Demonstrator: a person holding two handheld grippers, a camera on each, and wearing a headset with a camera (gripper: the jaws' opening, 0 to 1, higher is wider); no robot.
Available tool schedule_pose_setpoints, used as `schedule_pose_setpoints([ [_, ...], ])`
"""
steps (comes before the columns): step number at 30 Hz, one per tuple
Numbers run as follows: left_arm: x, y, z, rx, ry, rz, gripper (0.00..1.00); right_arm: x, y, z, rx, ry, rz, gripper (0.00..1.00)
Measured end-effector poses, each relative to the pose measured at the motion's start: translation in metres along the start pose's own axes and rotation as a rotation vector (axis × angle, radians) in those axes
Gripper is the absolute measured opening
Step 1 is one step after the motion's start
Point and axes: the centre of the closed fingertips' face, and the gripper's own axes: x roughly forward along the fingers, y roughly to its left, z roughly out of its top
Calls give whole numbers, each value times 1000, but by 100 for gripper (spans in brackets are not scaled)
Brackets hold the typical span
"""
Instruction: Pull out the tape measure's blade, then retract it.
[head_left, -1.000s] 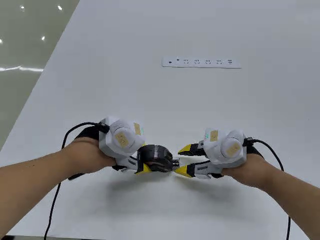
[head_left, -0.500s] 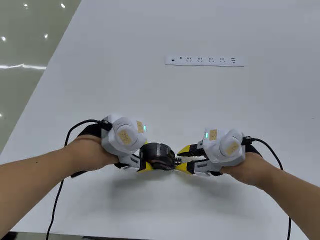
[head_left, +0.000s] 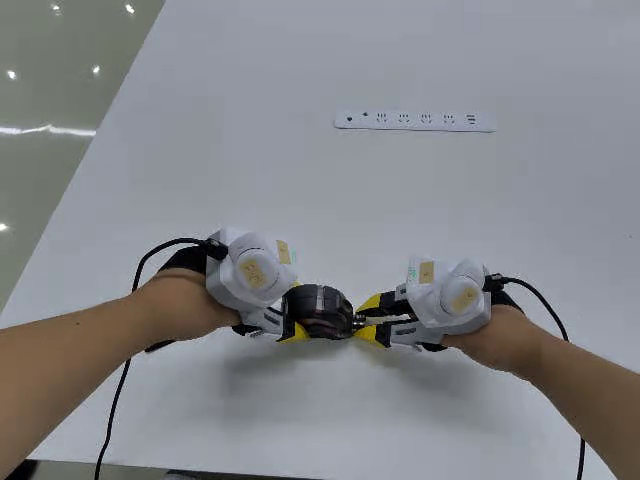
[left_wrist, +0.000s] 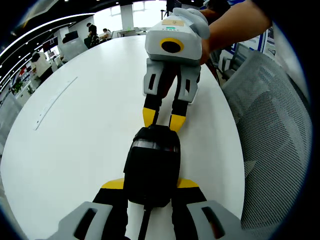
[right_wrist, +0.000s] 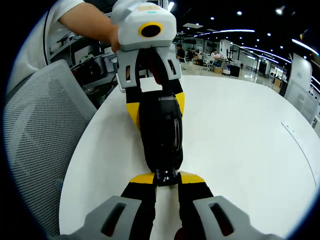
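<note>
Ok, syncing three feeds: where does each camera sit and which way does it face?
Head view: on the headset, looking down at the table; both forearms, left gripper, right gripper.
Left gripper view: on the left gripper, looking along its jaws, shut on the tape measure, at the right gripper.
Right gripper view: on the right gripper, jaws closed on the blade hook, facing the left gripper.
Shared: the gripper views face each other across the tape measure.

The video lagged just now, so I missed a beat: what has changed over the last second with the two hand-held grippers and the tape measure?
The right hand-held gripper closed its jaws, from spread wide to shut on the blade hook. No blade is out yet. The left hand-held gripper kept its clamp on the tape measure, which stayed put.
</note>
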Motion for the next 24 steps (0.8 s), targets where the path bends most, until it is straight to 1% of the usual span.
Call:
schedule_pose_setpoints([
  [3, 0, 0, 0, 4, 2, 0, 30, 1, 0, -1, 12, 4, 3, 12],
  [6, 0, 0, 0, 3, 2, 2, 30, 0, 0, -1, 1, 8, 5, 12],
  [12, 0, 0, 0, 5, 2, 4, 30, 0, 0, -1, 11, 5, 4, 12],
  [24, 0, 0, 0, 7, 15, 7, 30, 0, 0, -1, -13, 11, 1, 10],
])
